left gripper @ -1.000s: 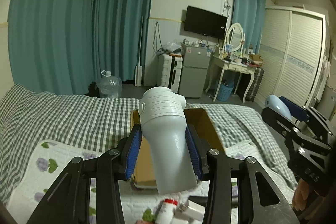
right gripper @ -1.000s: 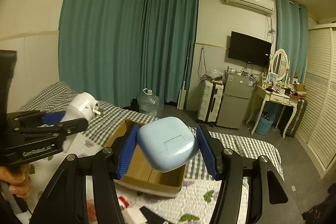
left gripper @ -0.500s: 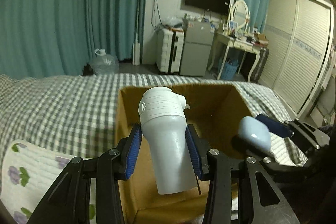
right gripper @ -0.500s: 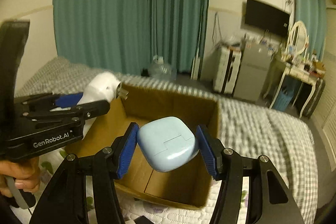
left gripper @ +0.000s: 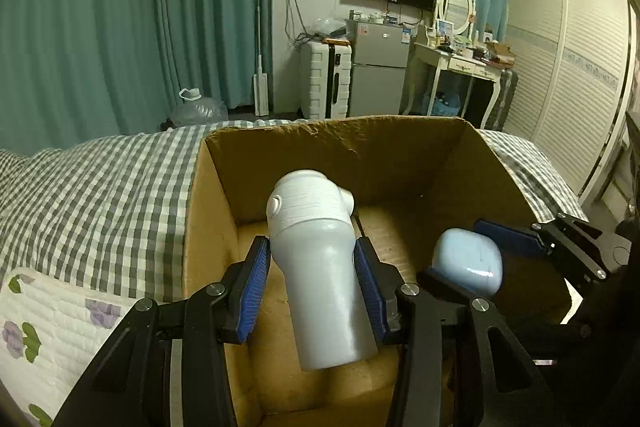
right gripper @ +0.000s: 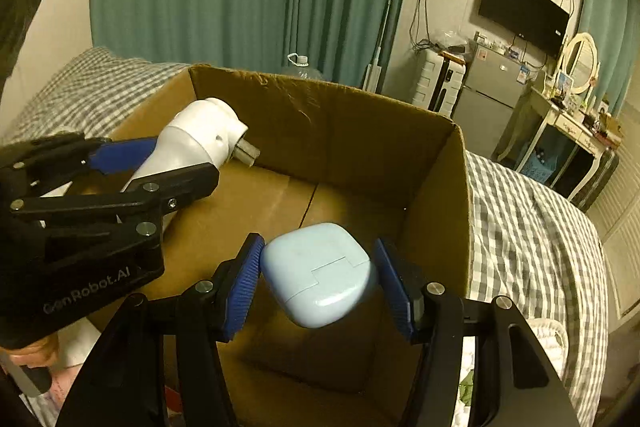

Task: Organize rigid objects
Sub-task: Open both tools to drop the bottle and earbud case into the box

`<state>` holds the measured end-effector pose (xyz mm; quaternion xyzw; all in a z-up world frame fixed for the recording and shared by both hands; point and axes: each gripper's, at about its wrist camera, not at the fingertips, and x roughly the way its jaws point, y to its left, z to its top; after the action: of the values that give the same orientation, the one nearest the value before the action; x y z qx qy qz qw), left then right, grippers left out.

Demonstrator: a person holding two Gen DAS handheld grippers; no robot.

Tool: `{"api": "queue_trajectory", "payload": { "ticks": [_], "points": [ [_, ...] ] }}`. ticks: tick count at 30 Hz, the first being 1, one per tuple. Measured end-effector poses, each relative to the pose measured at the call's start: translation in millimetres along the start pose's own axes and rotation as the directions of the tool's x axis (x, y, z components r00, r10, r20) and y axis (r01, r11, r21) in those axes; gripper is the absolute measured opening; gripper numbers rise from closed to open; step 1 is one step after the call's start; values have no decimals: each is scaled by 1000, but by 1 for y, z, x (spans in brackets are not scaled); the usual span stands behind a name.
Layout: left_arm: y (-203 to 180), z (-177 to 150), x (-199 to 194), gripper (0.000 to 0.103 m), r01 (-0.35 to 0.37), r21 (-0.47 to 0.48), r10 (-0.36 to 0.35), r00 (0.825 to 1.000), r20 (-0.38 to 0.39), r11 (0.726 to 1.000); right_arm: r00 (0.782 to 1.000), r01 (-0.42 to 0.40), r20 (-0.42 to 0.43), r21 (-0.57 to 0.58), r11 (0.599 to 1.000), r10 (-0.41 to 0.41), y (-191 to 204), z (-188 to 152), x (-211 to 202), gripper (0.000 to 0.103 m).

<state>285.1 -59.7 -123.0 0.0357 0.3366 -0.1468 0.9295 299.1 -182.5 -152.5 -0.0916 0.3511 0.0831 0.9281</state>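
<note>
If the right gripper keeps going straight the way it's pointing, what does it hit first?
Probably the cardboard box: its floor near the far wall, beyond the pale blue case it carries. Depth is uncertain.

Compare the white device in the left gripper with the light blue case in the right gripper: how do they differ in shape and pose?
The white device is long, with a round head and a side nozzle; the light blue case is short, rounded and flat. The device points up and forward; the case lies tilted. Both are held over the open cardboard box, between blue pads.
</note>
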Motion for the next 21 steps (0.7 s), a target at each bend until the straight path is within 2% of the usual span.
{"api": "queue_trajectory", "payload": {
  "ticks": [2, 4, 6, 9, 13, 16, 18, 21],
  "points": [
    [4, 3, -3, 47, 32, -30, -32, 999, -9, 999, 1000, -5, 0, 8, 1000, 5, 0, 1, 0, 58],
    [10, 10, -9, 47, 62, -72, -62, 998, -4, 995, 1000, -3, 5, 24, 1000, 3, 2, 3, -6, 65],
    [19, 17, -23, 47, 88, -108, -86, 996, 22, 990, 1000, 9, 26, 39, 999, -10, 0, 3, -18, 68],
    [23, 25, -52, 55, 62, -109, -55, 996, 66, 992, 998, 25, 61, 58, 998, -29, -3, 8, -42, 68],
    [24, 38, -97, 56, 11, -98, 1, 993, 120, 995, 988, 44, 140, 87, 995, -56, -8, 19, -88, 70],
    [24, 44, -133, 58, -23, -101, 41, 983, 179, 995, 972, 62, 219, 105, 993, -84, -9, 28, -131, 81],
    [25, 47, -158, 58, -14, -120, 40, 976, 216, 993, 960, 70, 261, 114, 991, -98, -8, 31, -157, 92],
    [26, 50, -193, 59, -6, -148, 43, 968, 249, 989, 945, 92, 303, 121, 988, -125, -5, 34, -196, 102]
  ]
}}
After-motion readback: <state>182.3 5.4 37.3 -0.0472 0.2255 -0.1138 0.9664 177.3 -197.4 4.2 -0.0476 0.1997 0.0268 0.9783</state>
